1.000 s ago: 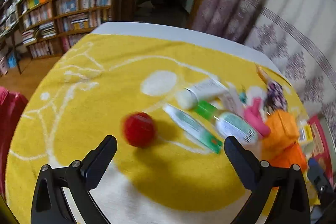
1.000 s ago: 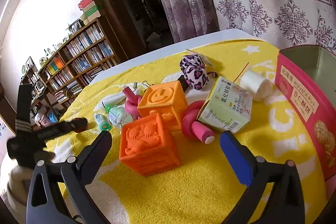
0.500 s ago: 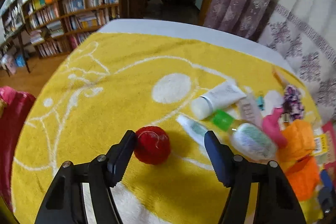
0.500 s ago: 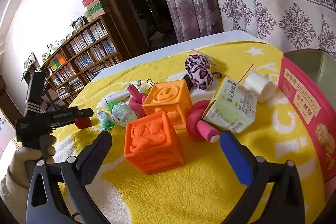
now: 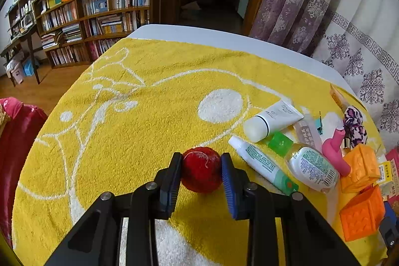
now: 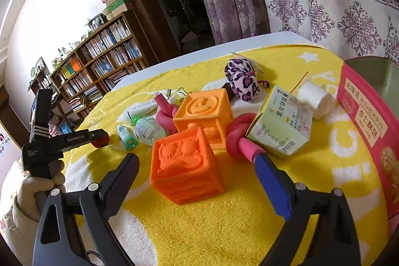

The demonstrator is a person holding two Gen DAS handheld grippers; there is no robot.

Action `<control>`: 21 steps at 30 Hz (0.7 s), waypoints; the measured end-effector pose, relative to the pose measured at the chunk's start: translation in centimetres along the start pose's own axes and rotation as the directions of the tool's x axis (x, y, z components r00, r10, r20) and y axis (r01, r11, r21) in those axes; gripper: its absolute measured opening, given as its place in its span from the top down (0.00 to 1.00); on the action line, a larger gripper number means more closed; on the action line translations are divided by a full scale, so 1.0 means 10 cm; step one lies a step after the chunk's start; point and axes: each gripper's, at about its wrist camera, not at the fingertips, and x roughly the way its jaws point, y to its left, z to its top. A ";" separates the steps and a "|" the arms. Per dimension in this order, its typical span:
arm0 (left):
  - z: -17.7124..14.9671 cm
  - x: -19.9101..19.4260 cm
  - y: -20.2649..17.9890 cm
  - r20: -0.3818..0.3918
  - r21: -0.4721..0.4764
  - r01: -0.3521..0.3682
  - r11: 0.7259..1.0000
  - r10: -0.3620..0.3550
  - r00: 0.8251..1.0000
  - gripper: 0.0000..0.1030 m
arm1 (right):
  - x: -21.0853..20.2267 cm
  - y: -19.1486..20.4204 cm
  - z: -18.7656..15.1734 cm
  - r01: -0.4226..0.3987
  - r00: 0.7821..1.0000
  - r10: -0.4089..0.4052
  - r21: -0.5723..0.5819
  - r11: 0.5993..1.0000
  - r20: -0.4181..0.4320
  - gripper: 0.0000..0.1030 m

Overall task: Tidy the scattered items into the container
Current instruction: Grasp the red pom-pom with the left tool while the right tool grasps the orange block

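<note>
A red ball (image 5: 202, 171) lies on the yellow towel (image 5: 149, 104). My left gripper (image 5: 200, 157) is closing, and both pads touch the ball's sides. The right wrist view shows that gripper (image 6: 99, 136) at far left, held by a gloved hand (image 6: 37, 186). My right gripper (image 6: 195, 158) is closing too, with an orange embossed cube (image 6: 184, 173) between its fingers and gaps on both sides. The container, a pink biscuit tin (image 6: 366, 116), stands open at the right edge.
Behind the near cube lie a second orange cube (image 6: 204, 111), a pink knotted foam rod (image 6: 237, 138), a pale green carton (image 6: 281, 121), a leopard-print pouch (image 6: 242, 76) and a white roll (image 6: 316, 96). A white tube (image 5: 271, 116), toothpaste (image 5: 261, 166) and a green-capped bottle (image 5: 309, 166) lie right of the ball.
My left gripper's jaws have narrowed from wide apart onto the red ball, which has stopped rolling. The right jaws have narrowed a little around the orange cube.
</note>
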 end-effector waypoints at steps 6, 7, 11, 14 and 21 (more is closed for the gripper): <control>0.01 0.01 0.01 -0.003 0.000 0.002 1.000 -0.002 1.000 0.68 | 0.18 0.29 -0.01 0.045 0.993 -0.061 -0.151 0.987 -0.098 0.23; 0.01 0.02 0.01 -0.002 0.003 0.000 1.000 0.000 1.000 0.68 | 0.22 0.32 -0.02 0.046 0.992 -0.064 -0.168 0.985 -0.108 0.26; 0.01 0.05 0.01 0.003 0.011 -0.010 1.000 0.010 1.000 0.68 | 0.34 0.28 -0.01 0.050 0.987 -0.071 -0.147 0.988 -0.144 0.31; 0.01 0.05 0.01 0.005 0.013 -0.010 1.000 0.010 1.000 0.68 | 0.38 0.18 -0.02 0.038 0.986 -0.054 -0.102 0.994 -0.159 0.37; 0.02 0.06 0.05 0.004 -0.006 0.012 1.000 -0.012 1.000 0.68 | 0.39 0.16 -0.03 0.048 0.985 -0.065 -0.102 0.994 -0.163 0.41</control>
